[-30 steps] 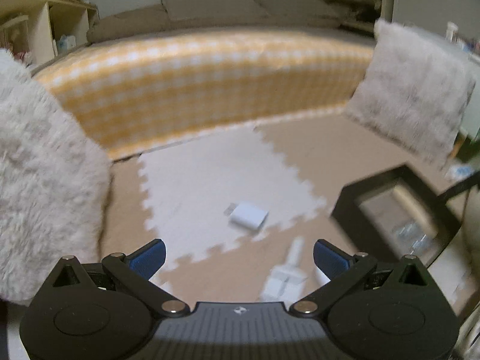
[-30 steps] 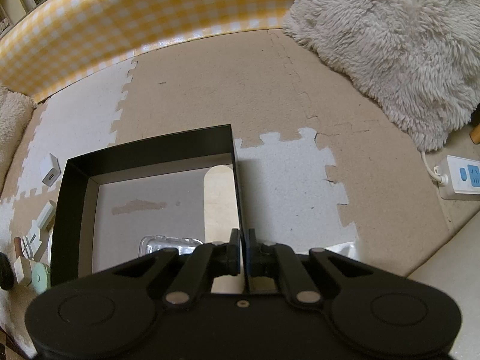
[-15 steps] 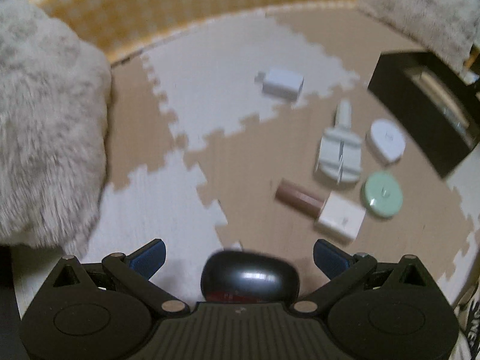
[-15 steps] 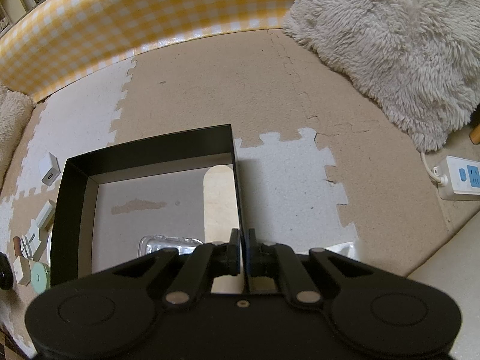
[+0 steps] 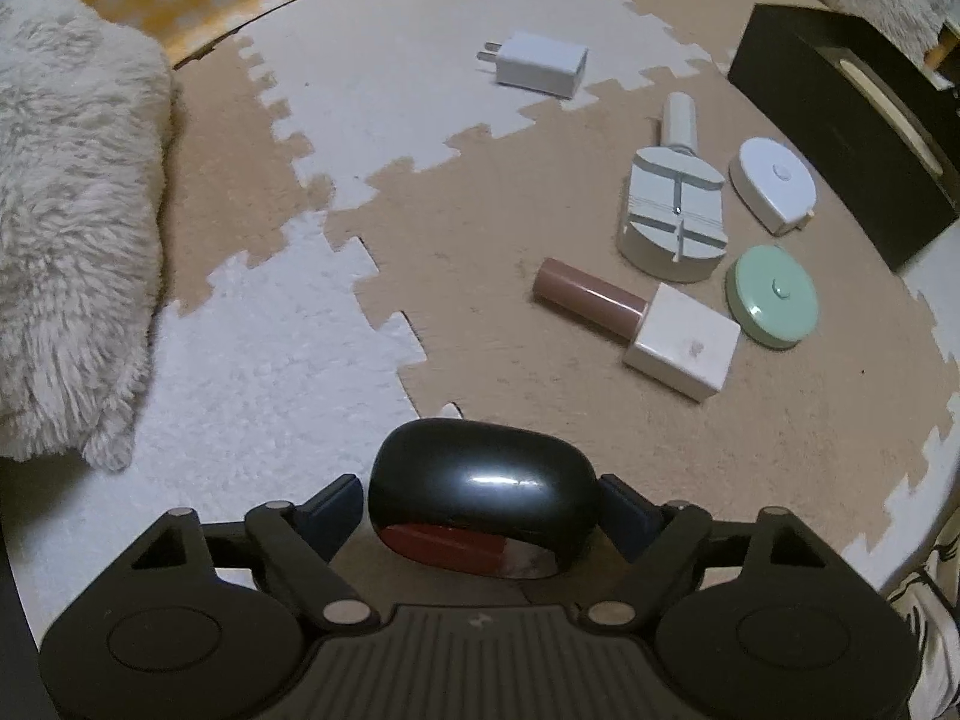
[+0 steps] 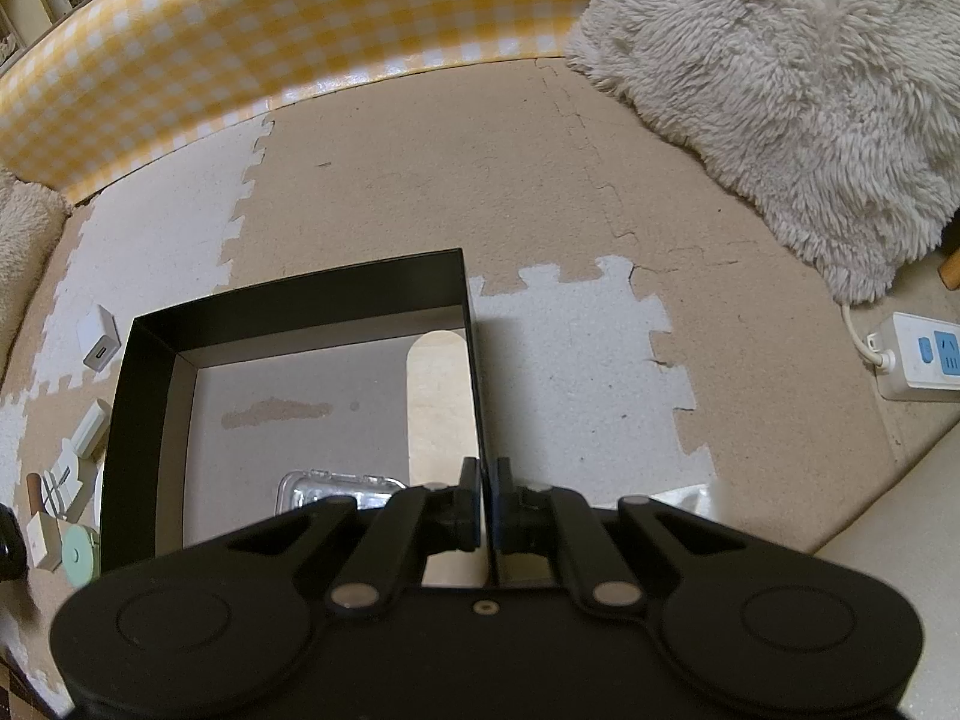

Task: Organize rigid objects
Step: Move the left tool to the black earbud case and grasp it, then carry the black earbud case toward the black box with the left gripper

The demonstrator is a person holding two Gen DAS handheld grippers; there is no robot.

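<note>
1. While your left gripper sits low over the foam floor mat, its blue fingers are closed in against the two ends of a glossy black case; a red part shows on the case's underside.
2. Ahead of that case the mat is bare up to the cluster at your right: a brown tube with a white cap, a mint round disc, a grey-white slotted tool, a white oval piece and a white charger plug.
3. The fluffy cushion borders the mat's left edge, and the yellow checked wall closes the far edge.
4. Your right gripper is clamped narrow on the right wall of the black box, one finger inside, one outside.
5. Inside the box, a pale wooden stick lies along the right wall and a clear plastic case lies at the near side, partly hidden by the gripper body.
6. Right of the box the mat is open as far as a second fluffy cushion and a white power strip, cut off by the frame.
7. The box's near wall is hidden.
</note>
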